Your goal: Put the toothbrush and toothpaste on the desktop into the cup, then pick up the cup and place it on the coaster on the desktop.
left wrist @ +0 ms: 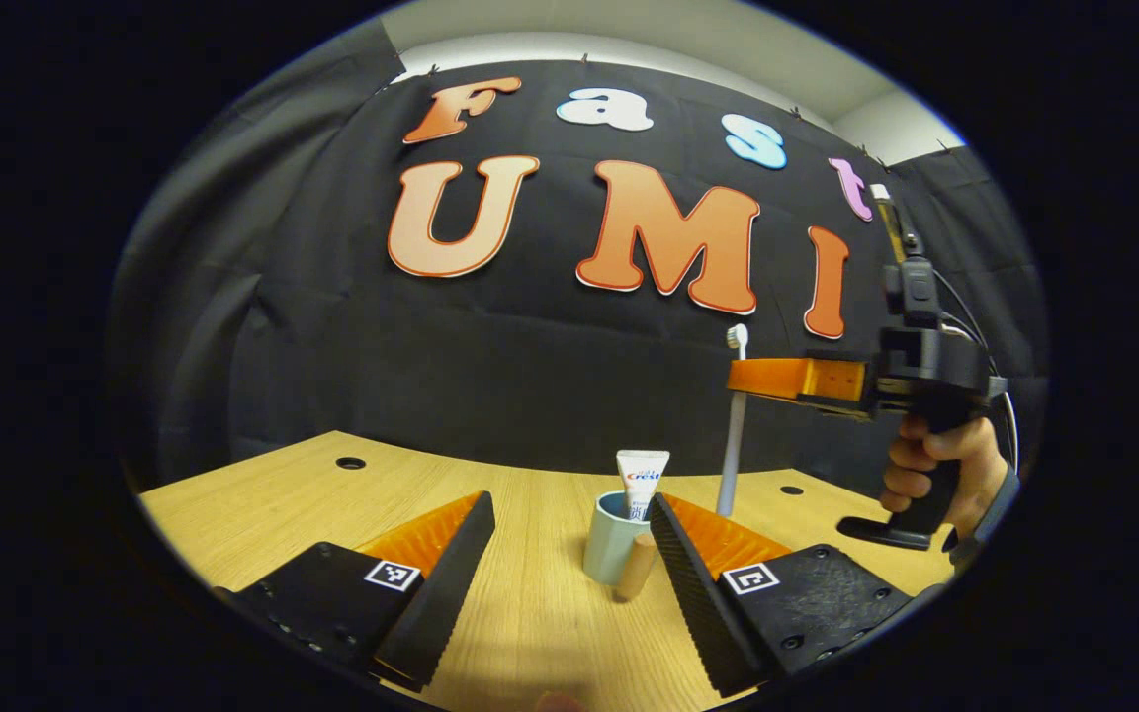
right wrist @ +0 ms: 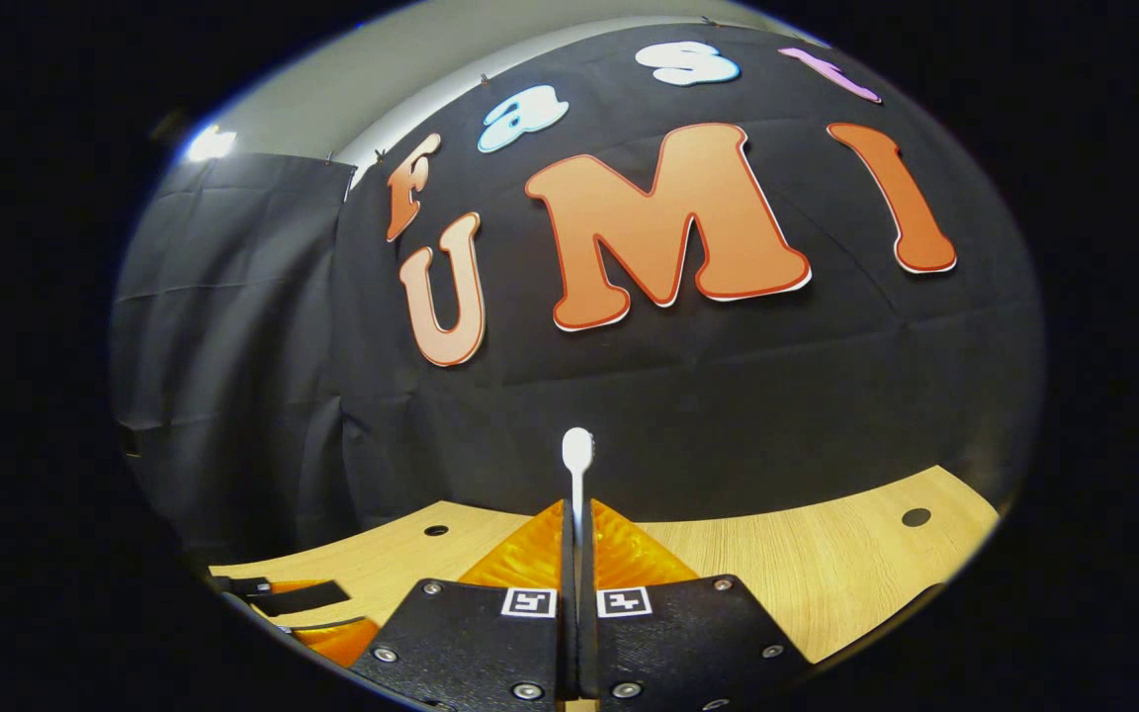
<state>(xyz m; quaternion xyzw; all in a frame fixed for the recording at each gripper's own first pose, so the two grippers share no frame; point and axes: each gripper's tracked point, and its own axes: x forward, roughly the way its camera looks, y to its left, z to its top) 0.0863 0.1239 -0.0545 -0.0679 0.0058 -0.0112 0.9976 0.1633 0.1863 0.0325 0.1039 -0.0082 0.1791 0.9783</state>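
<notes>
A pale blue cup [left wrist: 609, 542] with a wooden handle stands on the desk between the fingers of my open left gripper [left wrist: 569, 506]; neither finger touches it. A white toothpaste tube [left wrist: 643, 479] stands upright in the cup. To the cup's right and farther back, my right gripper [left wrist: 795, 380] holds a white toothbrush [left wrist: 734, 435] upright, head up. In the right gripper view the right gripper [right wrist: 577, 519] is shut on the toothbrush [right wrist: 577, 465], and the brush head rises above the fingertips.
The wooden desk [left wrist: 530, 613] has small round holes [left wrist: 351, 462] near its back edge. A hand [left wrist: 935, 465] holds the right gripper's grip at the right. The left gripper [right wrist: 283, 596] shows low at the left of the right gripper view. Black cloth walls the booth.
</notes>
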